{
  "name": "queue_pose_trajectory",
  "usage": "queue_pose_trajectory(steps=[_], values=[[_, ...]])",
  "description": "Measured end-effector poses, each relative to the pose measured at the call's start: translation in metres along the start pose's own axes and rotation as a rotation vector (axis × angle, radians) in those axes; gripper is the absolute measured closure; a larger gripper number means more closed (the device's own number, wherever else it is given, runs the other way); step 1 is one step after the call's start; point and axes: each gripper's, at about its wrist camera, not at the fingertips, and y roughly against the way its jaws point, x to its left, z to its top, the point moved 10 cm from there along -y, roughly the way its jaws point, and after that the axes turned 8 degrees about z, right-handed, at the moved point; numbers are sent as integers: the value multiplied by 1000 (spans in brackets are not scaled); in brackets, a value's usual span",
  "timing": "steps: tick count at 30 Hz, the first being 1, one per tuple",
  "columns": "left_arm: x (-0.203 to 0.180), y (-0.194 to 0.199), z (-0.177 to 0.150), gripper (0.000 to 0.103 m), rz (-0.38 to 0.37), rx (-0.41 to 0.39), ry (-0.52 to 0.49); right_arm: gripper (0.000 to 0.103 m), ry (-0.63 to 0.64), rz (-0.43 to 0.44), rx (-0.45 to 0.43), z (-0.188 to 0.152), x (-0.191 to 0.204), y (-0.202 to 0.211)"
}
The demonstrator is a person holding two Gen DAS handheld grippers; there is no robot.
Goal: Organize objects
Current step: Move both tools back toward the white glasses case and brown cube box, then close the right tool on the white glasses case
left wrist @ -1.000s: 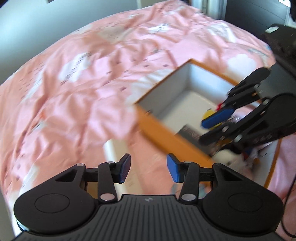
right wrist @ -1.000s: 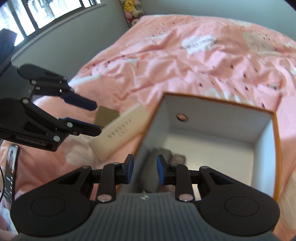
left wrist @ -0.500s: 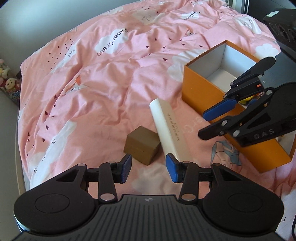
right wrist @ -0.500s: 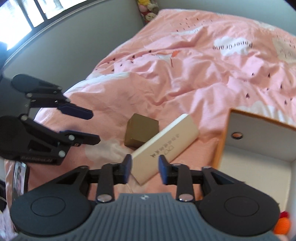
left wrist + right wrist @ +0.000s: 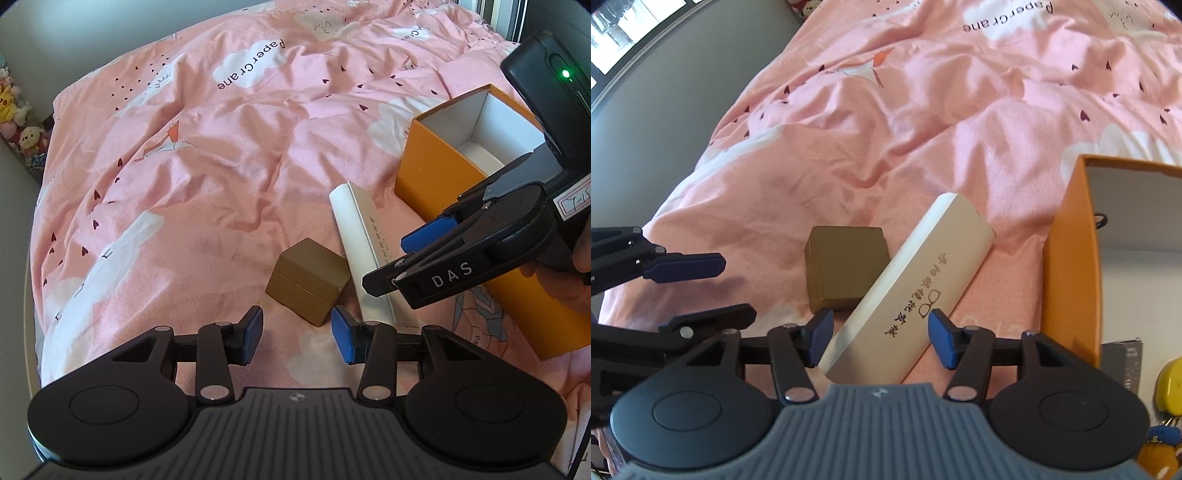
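A pink bedspread (image 5: 229, 177) covers the bed, printed with white clouds, small dark hearts and paper-crane drawings; one cloud carries the words "PaperCrane" (image 5: 251, 64), which the right wrist view also shows near its top edge. On the bedspread lie a small brown box (image 5: 308, 280) and a long cream glasses case (image 5: 908, 291), set diagonally with one long edge just beside the brown box. The case bears a line of Chinese characters and a small drawing of spectacles; the characters are too small to read with certainty. To the right of the case stands an open orange box (image 5: 424, 173) with white inner walls, and in the right wrist view a grey carton (image 5: 1123, 362) and something yellow (image 5: 1169, 384) show inside it. The left gripper (image 5: 297, 334) hangs above the bedspread with its blue pads apart and nothing between them, the brown box just ahead of its tips. The right gripper (image 5: 879, 338) is tilted down over the near end of the glasses case; its jaws are opening, and the case lies between the pads without being pressed. Seen from the left wrist camera, the right gripper's side shows the letters "DAS" in white and a lit green lamp on its body. Soft toys (image 5: 14, 122) sit at the far left edge of the room.
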Motion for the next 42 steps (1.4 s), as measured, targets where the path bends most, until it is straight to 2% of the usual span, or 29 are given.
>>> queue_pose_trajectory(steps=[5, 10, 20, 24, 26, 31, 35, 39, 42], values=[[0, -10, -2, 51, -7, 16, 4, 44, -24, -7, 21, 3, -4, -14], [0, -20, -2, 51, -2, 31, -2, 39, -38, -40, 30, 4, -12, -22], [2, -34, -1, 51, 4, 61, -14, 28, -134, 26, 81, 5, -27, -41], [0, -37, -1, 50, 4, 69, -22, 28, -212, 65, 111, 2, -34, -53], [0, -38, -1, 50, 6, 72, -26, 29, -209, 64, 113, 2, -34, -56], [-2, -38, 0, 47, -2, 70, -41, 31, -112, 35, 115, 3, -24, -49], [-7, -36, 0, 46, -19, 60, -65, 33, 31, -6, 127, 3, -12, -39], [-11, -33, 0, 45, -43, 49, -91, 35, 189, -71, 171, 1, -6, -27], [-15, -31, -1, 38, -63, 42, -122, 37, 288, -136, 210, -1, -7, -20]])
